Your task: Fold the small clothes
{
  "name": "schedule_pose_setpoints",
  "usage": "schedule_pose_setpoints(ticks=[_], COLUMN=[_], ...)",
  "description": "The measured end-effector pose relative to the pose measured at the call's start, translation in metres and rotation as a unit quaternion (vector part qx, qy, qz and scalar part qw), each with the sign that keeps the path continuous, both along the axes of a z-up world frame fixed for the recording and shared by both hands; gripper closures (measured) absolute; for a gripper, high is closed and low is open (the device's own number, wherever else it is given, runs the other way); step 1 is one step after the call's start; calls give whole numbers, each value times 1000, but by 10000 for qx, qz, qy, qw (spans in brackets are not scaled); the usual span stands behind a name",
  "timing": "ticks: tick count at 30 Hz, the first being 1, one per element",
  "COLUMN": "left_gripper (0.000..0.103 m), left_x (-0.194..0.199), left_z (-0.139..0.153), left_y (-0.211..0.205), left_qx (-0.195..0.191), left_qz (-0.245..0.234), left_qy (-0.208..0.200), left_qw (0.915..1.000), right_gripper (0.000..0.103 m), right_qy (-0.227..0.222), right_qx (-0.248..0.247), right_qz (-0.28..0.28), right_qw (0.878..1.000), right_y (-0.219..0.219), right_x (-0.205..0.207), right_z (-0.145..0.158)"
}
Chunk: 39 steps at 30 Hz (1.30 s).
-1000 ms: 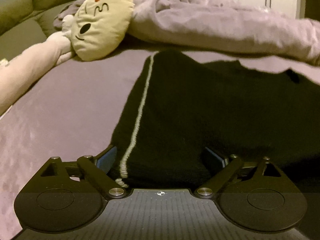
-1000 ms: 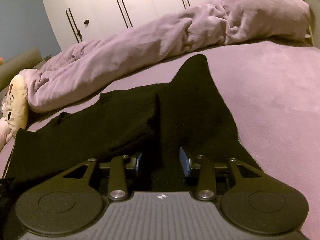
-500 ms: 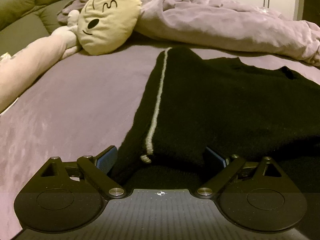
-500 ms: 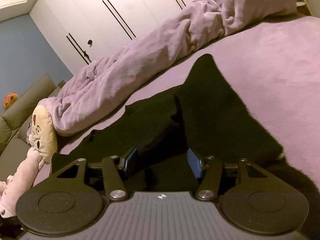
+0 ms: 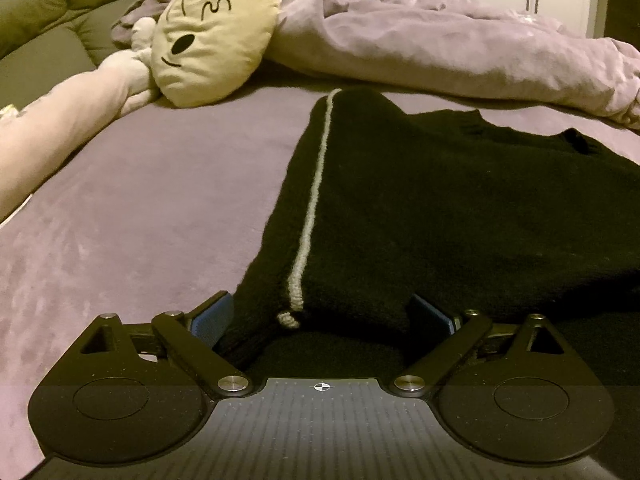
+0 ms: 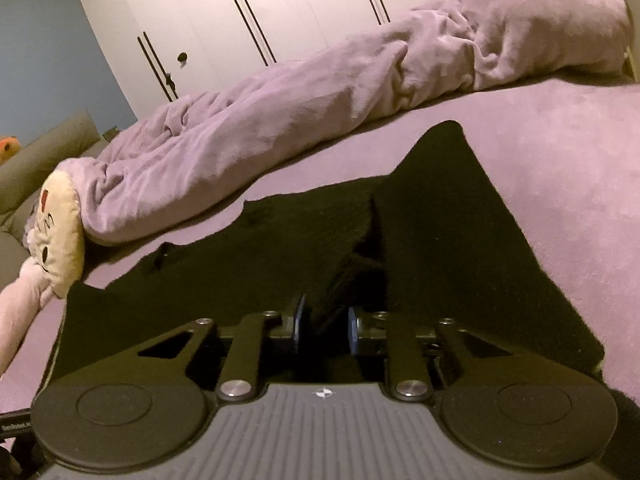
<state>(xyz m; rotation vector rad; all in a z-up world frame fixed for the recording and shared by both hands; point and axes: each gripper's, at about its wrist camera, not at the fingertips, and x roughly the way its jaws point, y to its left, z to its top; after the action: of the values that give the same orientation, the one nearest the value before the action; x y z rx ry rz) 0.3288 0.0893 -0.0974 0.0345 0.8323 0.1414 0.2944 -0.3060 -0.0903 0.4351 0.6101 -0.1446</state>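
- The black sweater (image 5: 440, 208) lies spread on the purple bed (image 5: 140, 200), its pale stripe (image 5: 314, 196) running away from the left tool (image 5: 322, 316).
- The left tool stands wide, its blue pads on either side of the sweater's near edge.
- The right tool (image 6: 324, 324) is narrowed onto a raised fold of the sweater (image 6: 440, 240).
- A cream plush pillow (image 5: 216, 36) and a rumpled purple duvet (image 6: 320, 92) lie beyond.

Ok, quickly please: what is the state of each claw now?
Left claw: open, black garment lying between its fingers.
Right claw: shut on the black garment.
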Motion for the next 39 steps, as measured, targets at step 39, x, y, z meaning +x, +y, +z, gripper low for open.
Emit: schedule_pose_setpoints(ticks=[39], left_gripper=[0], left_x=[-129], left_z=[13], left_y=[17], left_qx=[-1744], left_qz=[168], left_qy=[-71], left_qw=[9845], right_gripper=[49], right_qy=[-480], right_qx=[2240], right_qz=[-651], right_qw=[9712], right_y=[-24], right_x=[-131], right_z=[2])
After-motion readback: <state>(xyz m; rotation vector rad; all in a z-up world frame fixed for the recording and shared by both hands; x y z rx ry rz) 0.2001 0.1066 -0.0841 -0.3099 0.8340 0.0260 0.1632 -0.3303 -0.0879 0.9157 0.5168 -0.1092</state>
